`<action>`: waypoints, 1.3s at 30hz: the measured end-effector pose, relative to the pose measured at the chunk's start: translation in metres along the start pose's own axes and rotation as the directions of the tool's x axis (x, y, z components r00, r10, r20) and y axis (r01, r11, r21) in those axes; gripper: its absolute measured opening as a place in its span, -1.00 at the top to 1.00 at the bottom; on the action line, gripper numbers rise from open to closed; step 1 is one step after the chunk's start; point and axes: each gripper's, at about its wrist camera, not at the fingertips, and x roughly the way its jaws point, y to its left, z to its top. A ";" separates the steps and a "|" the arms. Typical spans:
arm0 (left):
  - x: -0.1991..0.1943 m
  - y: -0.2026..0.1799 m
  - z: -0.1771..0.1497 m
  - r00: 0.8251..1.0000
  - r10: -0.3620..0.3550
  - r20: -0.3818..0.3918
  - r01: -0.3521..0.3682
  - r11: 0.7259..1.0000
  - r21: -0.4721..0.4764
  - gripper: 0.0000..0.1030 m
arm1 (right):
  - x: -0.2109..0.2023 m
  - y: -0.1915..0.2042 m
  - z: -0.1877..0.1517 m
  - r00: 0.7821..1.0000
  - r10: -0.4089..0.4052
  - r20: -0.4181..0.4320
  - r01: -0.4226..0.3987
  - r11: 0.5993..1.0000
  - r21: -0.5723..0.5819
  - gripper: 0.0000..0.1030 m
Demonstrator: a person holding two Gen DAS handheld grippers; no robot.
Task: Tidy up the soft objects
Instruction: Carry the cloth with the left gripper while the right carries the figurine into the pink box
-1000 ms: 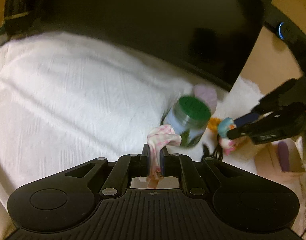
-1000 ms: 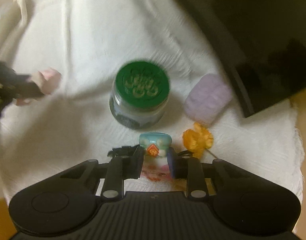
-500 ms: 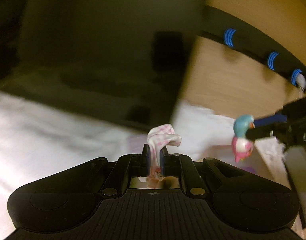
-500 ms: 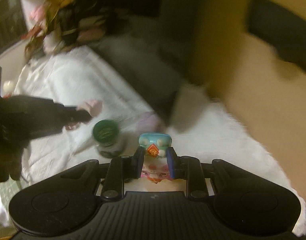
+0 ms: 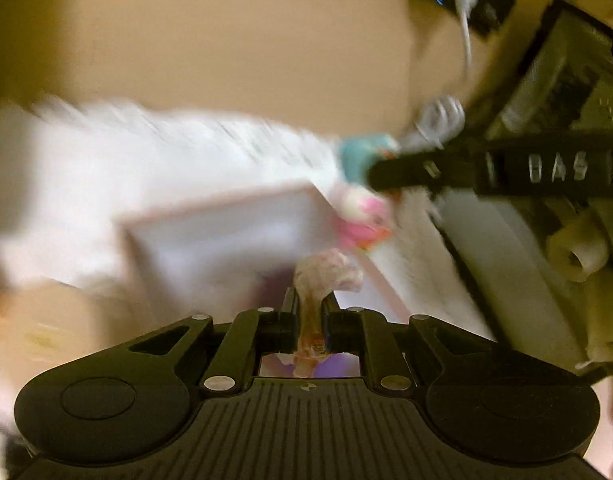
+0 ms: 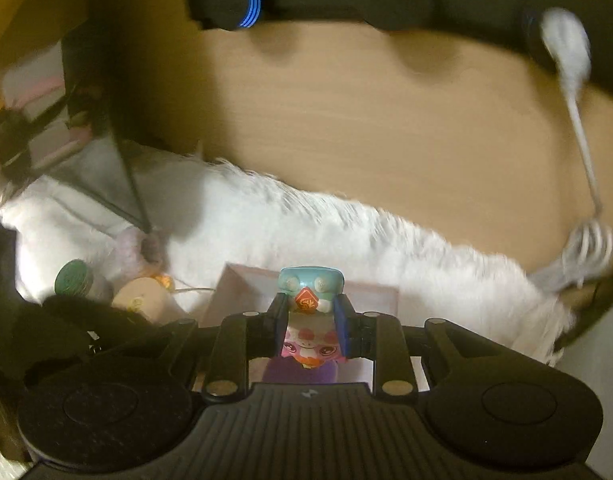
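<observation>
My left gripper (image 5: 310, 300) hangs over a white, pink-rimmed box (image 5: 210, 204) with a pink checked cloth (image 5: 330, 272) between its fingers; its jaws are opening. My right gripper (image 6: 310, 304) is shut on a small toy figure (image 6: 310, 280) with a teal hat and a pink body, also above the box (image 6: 242, 276). A purple thing (image 6: 298, 372) lies inside the box. In the left wrist view the right gripper (image 5: 386, 176) comes in from the right with the toy figure (image 5: 358, 156). The left wrist view is blurred.
The box stands on a white fluffy towel (image 6: 306, 224) on a wooden table (image 6: 386, 120). A green-lidded jar (image 6: 74, 278), a lavender soft thing (image 6: 134, 244) and an orange flower (image 6: 164, 280) lie at the left. A white cable (image 6: 582, 140) and a black bar with blue rings (image 6: 246, 0) are behind.
Both grippers have swung right, away from the jar, carrying the cloth and the toy figure. They now hang over the white box at the towel's edge.
</observation>
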 end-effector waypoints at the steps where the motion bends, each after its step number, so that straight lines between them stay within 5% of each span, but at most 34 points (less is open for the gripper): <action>1: 0.011 -0.003 -0.003 1.000 0.002 -0.015 -0.002 1.000 0.025 0.54 | 0.005 -0.006 -0.002 1.000 0.014 -0.007 -0.014 1.000 0.024 0.52; 5: 0.046 -0.016 -0.018 0.978 0.203 -0.041 -0.192 0.963 0.189 0.50 | 0.027 -0.019 -0.014 0.996 0.073 -0.055 -0.069 0.995 0.073 0.53; 8: 0.045 -0.020 -0.023 0.972 0.234 0.000 -0.226 0.939 0.258 0.32 | 0.054 -0.021 -0.025 0.990 0.087 -0.109 -0.077 0.992 0.096 0.53; 15: 0.018 -0.017 -0.031 0.985 0.166 0.037 -0.170 0.951 0.258 0.35 | 0.087 -0.020 -0.045 0.984 0.093 -0.153 -0.075 0.990 0.117 0.52; 20: -0.014 0.000 -0.025 0.972 0.176 0.158 -0.197 0.973 0.123 0.36 | 0.092 -0.014 -0.048 0.987 0.069 -0.147 -0.056 0.994 0.092 0.52; 24: -0.023 0.000 -0.019 0.976 0.160 0.149 -0.177 0.978 0.108 0.40 | 0.091 -0.010 -0.045 0.988 0.059 -0.143 -0.049 0.996 0.072 0.52; 26: -0.022 -0.004 -0.019 0.977 0.152 0.150 -0.172 0.976 0.131 0.40 | 0.088 -0.012 -0.043 0.988 0.063 -0.143 -0.053 0.996 0.075 0.38; 28: -0.020 -0.006 -0.021 0.978 0.147 0.145 -0.169 0.973 0.154 0.40 | 0.080 -0.015 -0.040 0.990 0.062 -0.124 -0.051 0.994 0.092 0.01; 39: -0.047 -0.010 -0.028 0.951 0.165 0.261 -0.200 0.973 0.113 0.40 | 0.016 -0.009 -0.054 0.997 -0.064 0.039 0.061 0.996 0.073 -0.13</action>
